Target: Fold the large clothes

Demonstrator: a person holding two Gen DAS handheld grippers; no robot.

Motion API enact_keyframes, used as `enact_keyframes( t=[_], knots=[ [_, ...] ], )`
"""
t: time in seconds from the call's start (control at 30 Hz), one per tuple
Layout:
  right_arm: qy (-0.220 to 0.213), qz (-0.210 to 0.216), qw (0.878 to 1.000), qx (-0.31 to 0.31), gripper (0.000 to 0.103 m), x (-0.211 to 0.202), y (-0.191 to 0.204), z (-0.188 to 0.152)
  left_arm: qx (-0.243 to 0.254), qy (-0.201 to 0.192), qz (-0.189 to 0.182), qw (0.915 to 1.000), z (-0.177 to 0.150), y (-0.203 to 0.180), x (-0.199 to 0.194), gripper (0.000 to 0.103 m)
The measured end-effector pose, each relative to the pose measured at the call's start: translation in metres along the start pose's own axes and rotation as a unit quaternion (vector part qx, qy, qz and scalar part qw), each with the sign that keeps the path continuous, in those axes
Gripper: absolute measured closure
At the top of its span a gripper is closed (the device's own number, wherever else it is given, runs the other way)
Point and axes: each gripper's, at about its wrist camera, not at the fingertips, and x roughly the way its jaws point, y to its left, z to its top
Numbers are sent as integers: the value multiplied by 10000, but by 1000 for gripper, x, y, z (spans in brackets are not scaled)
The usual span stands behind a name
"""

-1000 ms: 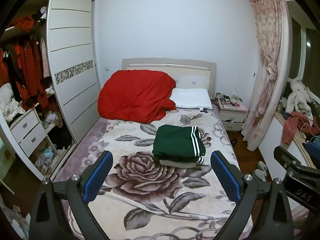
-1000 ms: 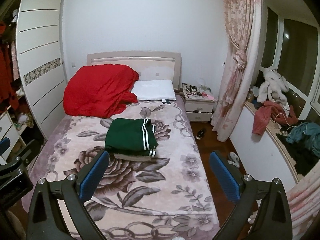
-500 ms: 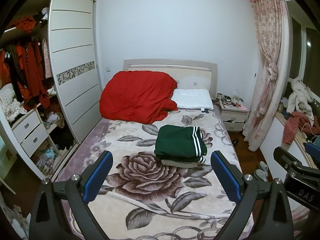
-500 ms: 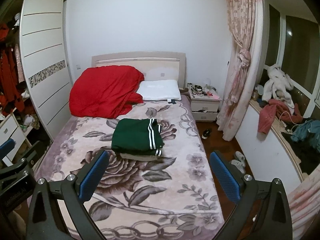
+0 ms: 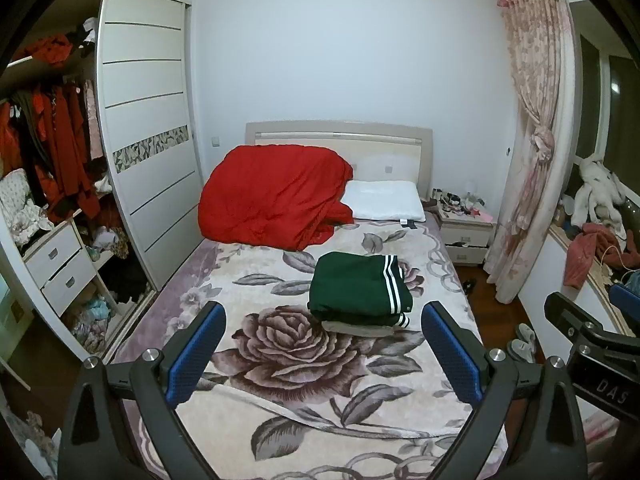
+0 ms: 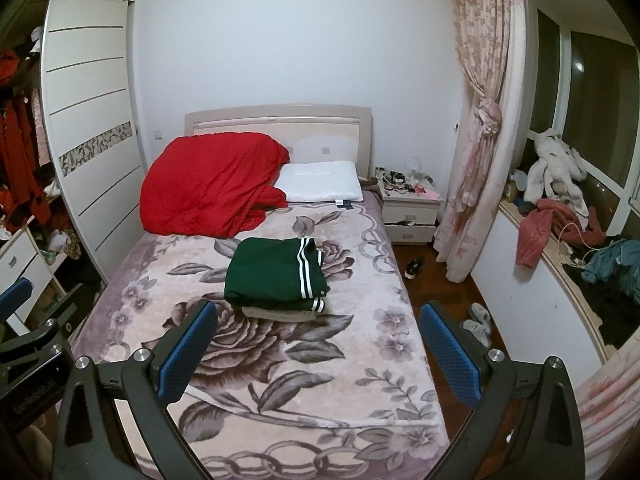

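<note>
A folded dark green garment [image 5: 360,288] with two white stripes is lying at the centre of the frame in both wrist views, on the bed [image 5: 304,360] and its pale floral blanket. It is squared into a neat block and is sitting on top of a folded beige piece [image 5: 356,328] whose edge is peeking out at the near side. The stripes are running along its right-hand end and repeating on the layer underneath.

The left gripper [image 5: 320,356] is filling the bottom of its frame with its blue-padded fingers [image 5: 196,354] spread wide and holding nothing; the stack is showing well apart from them, beyond the gap. The right gripper [image 6: 316,354] is hanging the same way at the bottom of its frame, fingers [image 6: 450,356] wide and empty.

At the lower right of the left view, the other gripper's black body is showing the letters "DAS". At the lower left of the right view, faint writing is reading roughly "Sunrobot.AI", though I cannot tell it exactly.

A red quilt [image 5: 272,196] is heaping in the upper middle beside a white pillow [image 5: 384,200].
</note>
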Motion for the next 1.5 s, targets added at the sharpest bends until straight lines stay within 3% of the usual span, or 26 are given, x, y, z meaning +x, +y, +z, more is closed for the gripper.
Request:
enact_keyframes(
  t=[1.5],
  knots=[
    [-76, -35, 10000, 11, 0, -7, 6, -11, 10, -31, 16, 10000, 2, 1, -1, 3]
  ],
)
